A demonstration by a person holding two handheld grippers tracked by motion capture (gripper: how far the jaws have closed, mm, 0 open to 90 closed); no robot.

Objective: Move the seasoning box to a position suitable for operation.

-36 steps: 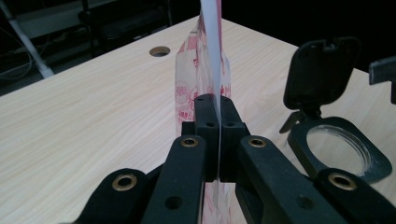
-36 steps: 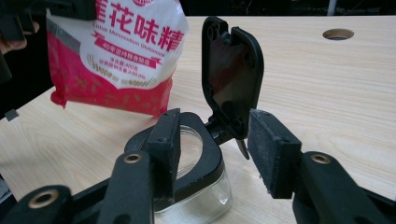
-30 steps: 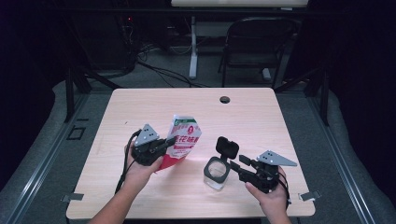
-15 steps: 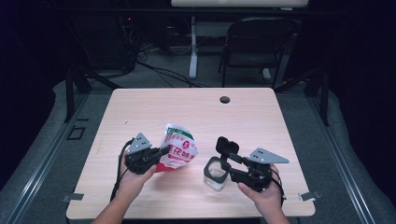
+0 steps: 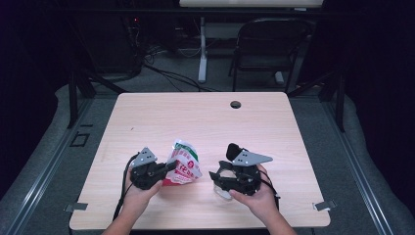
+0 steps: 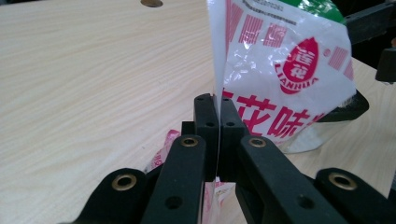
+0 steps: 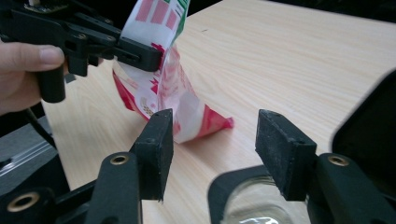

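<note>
Crinkly plastic pouch (image 5: 183, 165), white with red print and a green top, standing near the front middle of the pale wood-grain counter (image 5: 195, 117). Pinched flat along one thin edge by the left gripper (image 6: 217, 116), matte black jaws pressed together on the film. Right gripper (image 7: 212, 140) with jaws spread apart, having just been opening, nothing between its rough square pads; glass jar (image 7: 252, 210), round-mouthed and clear, directly below. Small round hole (image 5: 235, 104) far off. Wide bare wood toward the far edge and both sides.
</note>
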